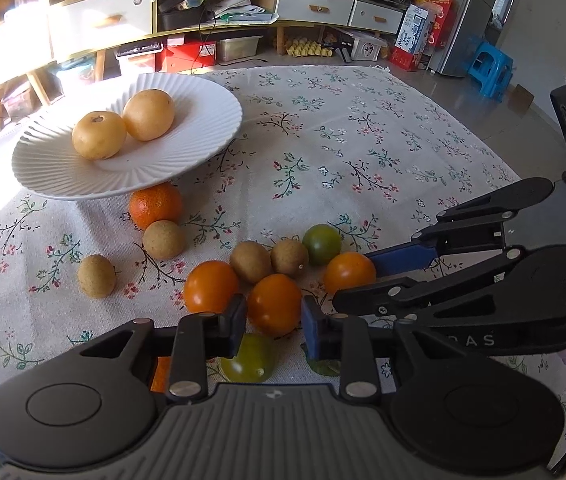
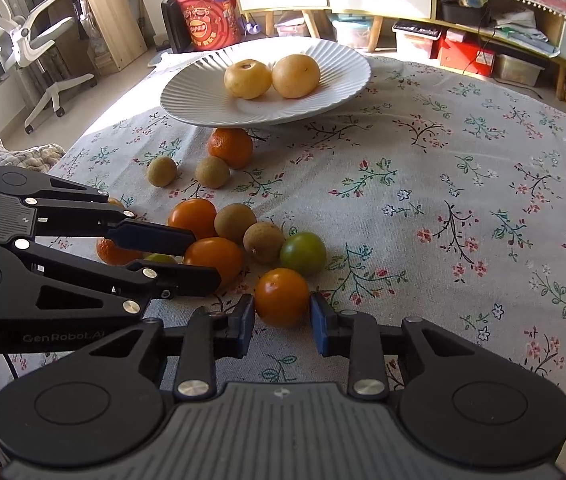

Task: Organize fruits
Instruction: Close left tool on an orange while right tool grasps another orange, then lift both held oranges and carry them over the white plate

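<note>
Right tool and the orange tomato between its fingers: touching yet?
Cannot tell. The right wrist view shows the right tool bracketing the orange tomato, without a plain gap or contact.

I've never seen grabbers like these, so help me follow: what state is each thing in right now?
Left gripper: open, straddling an orange tomato.
Right gripper: open, straddling another orange tomato.
White plate: holds two yellow fruits.
Green tomato: loose on the tablecloth.

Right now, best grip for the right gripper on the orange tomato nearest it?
Take the round orange tomato across its widest middle, coming low from the near side. The right gripper already has a pad on each flank. Its left and right sides are free; the green tomato sits just behind.
</note>
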The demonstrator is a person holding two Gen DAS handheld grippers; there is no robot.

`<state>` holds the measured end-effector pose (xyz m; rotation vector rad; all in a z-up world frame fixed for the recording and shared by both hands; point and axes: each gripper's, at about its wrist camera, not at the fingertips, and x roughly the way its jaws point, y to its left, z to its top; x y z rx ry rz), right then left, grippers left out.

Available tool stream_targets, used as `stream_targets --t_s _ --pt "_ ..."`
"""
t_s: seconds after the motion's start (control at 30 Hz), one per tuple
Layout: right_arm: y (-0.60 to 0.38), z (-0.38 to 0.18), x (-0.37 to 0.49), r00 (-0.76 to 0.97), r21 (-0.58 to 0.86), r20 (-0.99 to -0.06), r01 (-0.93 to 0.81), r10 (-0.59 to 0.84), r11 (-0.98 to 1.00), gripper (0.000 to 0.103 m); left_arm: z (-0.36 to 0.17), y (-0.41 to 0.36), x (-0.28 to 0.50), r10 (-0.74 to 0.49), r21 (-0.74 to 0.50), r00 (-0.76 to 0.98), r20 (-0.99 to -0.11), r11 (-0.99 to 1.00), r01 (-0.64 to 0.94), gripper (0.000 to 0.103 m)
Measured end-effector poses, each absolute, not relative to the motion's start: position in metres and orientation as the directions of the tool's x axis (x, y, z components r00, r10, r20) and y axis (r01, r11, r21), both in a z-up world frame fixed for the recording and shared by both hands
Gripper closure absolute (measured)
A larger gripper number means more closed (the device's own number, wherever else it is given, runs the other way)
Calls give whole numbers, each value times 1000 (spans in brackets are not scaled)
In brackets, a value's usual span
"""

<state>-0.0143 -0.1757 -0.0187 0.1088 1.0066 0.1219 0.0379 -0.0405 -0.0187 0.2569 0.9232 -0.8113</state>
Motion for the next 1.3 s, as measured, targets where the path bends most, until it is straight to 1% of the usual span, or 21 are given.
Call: stream_targets --t_s 0.27,0.8,1.3 --pt "-178 -18 -14 531 146 -835 -43 146 988 76 -21 -40 40 -516 -155 333 -789 692 705 88" --pt "-185 -7 -23 533 144 -836 -18 132 989 77 -25 -53 32 -483 -120 351 -802 706 698 86" --pt "-187 8 -17 572 152 -811 0 125 988 77 1 -46 32 -504 -124 409 -761 731 671 86"
